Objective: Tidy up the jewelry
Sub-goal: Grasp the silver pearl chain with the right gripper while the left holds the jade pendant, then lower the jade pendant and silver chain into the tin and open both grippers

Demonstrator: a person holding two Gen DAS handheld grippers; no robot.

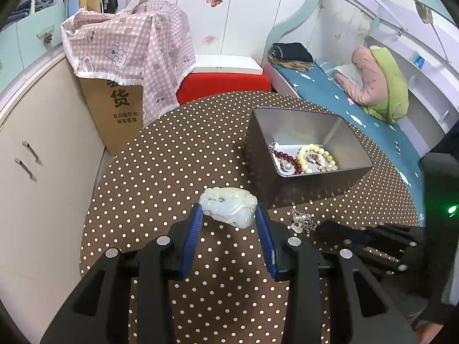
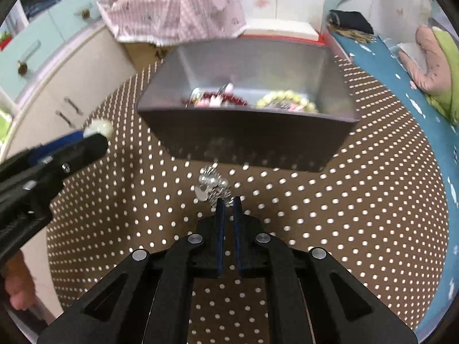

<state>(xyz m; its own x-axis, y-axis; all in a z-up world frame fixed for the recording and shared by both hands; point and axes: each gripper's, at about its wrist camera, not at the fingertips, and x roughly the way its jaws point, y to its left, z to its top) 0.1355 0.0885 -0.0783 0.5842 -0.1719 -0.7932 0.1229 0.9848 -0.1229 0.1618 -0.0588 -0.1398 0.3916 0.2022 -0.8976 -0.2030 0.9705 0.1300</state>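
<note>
Left jaws clamped on pale green jade carving point(image 1: 228, 207), left gripper point(image 1: 229, 218) held just above dotted tablecloth point(image 1: 160, 154). Right jaws nearly closed, pinching silver chain with charms point(image 2: 213, 186) at its near end, right gripper point(image 2: 228, 202) low over cloth, chain bunched just before metal tin point(image 2: 246, 134). Inside tin: red bead bracelet point(image 1: 288, 160), yellow bead bracelet point(image 1: 315, 154), pearl pieces. Blue bedspread point(image 1: 324, 89) beyond table.

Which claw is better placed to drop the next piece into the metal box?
Probably the left claw: it grips the pale jade carving. The right claw pinches only the edge of the silver chain piece, nearer the metal box.
</note>
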